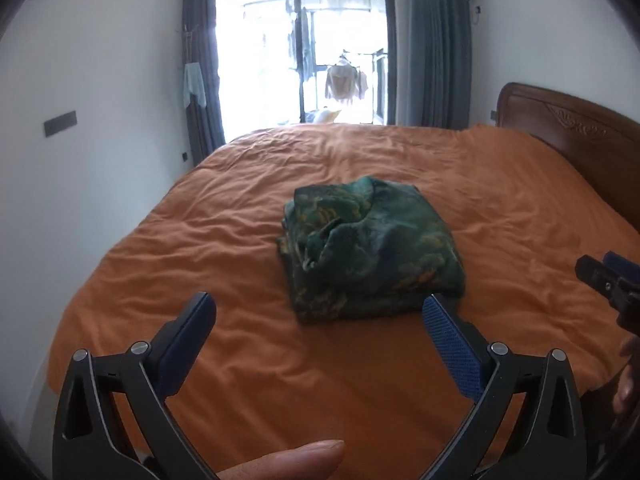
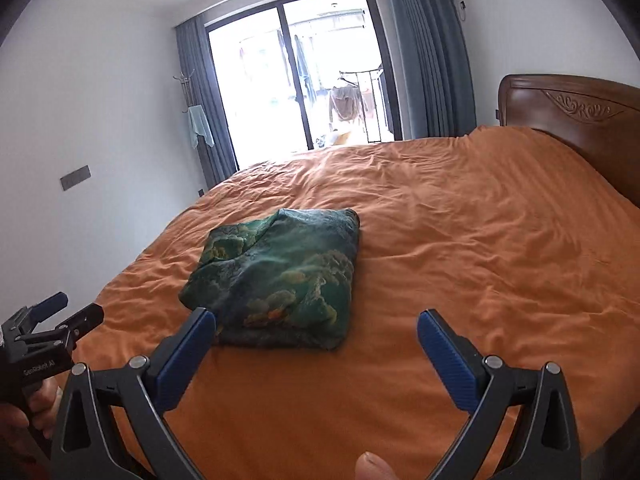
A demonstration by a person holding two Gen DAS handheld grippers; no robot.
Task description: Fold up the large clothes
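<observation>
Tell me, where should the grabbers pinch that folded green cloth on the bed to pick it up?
Probably at its near edge, coming in low from the near side. The folded green cloth lies flat on the orange bedspread, and its stacked layers show thickest along that near edge, so one pinch could catch them all. A grab from above might lift only the top layer. Both the left gripper and right gripper are open and empty.

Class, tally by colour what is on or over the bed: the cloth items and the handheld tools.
Green patterned folded garment: 1
Orange bed cover: 1
Black grippers with blue-padded fingers, left gripper and right gripper: 2
Total: 4
</observation>
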